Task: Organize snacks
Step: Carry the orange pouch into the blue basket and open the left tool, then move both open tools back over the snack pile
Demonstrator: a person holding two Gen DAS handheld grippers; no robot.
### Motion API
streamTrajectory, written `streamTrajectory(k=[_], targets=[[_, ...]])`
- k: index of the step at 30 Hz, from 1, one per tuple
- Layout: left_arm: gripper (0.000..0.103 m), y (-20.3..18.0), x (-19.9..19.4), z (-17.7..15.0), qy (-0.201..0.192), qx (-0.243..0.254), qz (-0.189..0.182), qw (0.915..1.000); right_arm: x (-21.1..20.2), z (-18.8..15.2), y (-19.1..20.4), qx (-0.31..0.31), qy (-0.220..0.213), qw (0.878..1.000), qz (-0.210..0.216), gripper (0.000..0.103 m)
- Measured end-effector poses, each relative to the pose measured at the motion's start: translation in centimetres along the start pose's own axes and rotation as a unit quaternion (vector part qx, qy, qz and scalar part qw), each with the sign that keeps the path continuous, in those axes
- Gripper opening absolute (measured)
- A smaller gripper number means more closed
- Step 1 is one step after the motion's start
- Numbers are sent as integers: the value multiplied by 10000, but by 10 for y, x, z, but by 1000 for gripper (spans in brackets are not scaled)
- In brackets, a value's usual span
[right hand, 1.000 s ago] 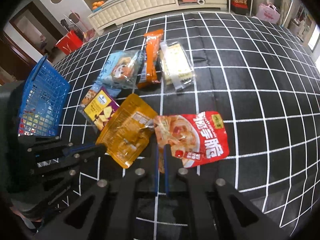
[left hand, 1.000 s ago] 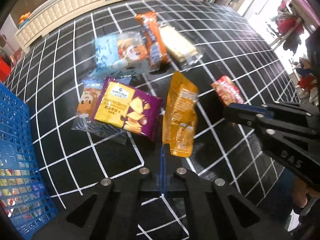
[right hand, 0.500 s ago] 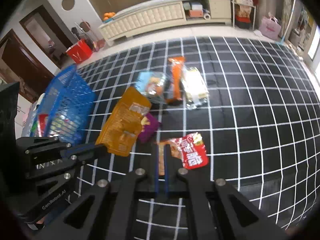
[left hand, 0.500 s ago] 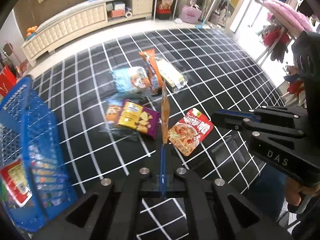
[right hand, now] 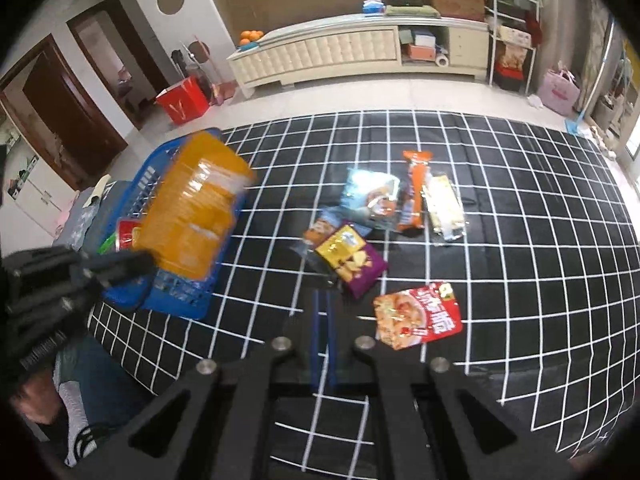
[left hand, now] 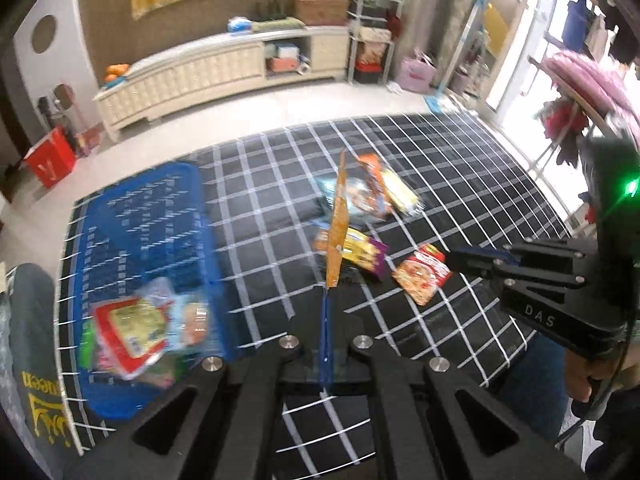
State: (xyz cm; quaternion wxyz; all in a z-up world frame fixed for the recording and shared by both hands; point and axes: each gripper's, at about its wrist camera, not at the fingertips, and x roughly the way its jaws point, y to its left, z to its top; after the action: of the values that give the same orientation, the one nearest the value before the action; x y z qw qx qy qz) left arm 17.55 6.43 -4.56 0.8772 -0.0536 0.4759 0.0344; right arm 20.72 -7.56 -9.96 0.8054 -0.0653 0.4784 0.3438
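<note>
Here, the left gripper (left hand: 326, 304) has its jaws pinched tight on the bottom edge of an orange snack bag (right hand: 192, 208), held up in the air; seen edge-on from the left wrist cam, broad face visible from the right wrist cam, where it hangs over the blue basket (left hand: 136, 216). Basket sits at the left edge of a black mat w/ white grid lines (right hand: 500, 240) and already holds a few packets, incl. a red-bordered one (left hand: 128, 332); they're blurred. The right gripper (right hand: 322, 308) hovers low over the mat, jaws nearly together w/ a thin gap, nothing between them. Just right of it lies a red snack pouch (right hand: 418, 316). Beyond it, a purple-and-yellow chip bag (right hand: 354, 260) overlaps a small packet; further back, a pale blue bag (right hand: 370, 198), an orange stick pack (right hand: 416, 188) & a clear pack of yellowish biscuits (right hand: 444, 208) lie side by side, touching. A cream sideboard (right hand: 352, 52) stands along the far wall.
</note>
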Motion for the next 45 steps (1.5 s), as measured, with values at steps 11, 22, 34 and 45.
streamTrajectory(k=[11, 22, 34, 45], targets=[[0, 82, -28, -19, -94, -563, 457, 9973, 15, 22, 78, -470, 3, 9983, 358, 6], [0, 135, -13, -34, 123, -749, 427, 9962, 71, 46, 168, -1124, 236, 9923, 474, 6], [0, 161, 24, -41, 449, -730, 140, 9962, 105, 52, 193, -1541, 366, 9874, 52, 6], [25, 149, 24, -42, 518, -622, 390, 9960, 85, 41, 187, -1724, 218, 9845, -257, 64]])
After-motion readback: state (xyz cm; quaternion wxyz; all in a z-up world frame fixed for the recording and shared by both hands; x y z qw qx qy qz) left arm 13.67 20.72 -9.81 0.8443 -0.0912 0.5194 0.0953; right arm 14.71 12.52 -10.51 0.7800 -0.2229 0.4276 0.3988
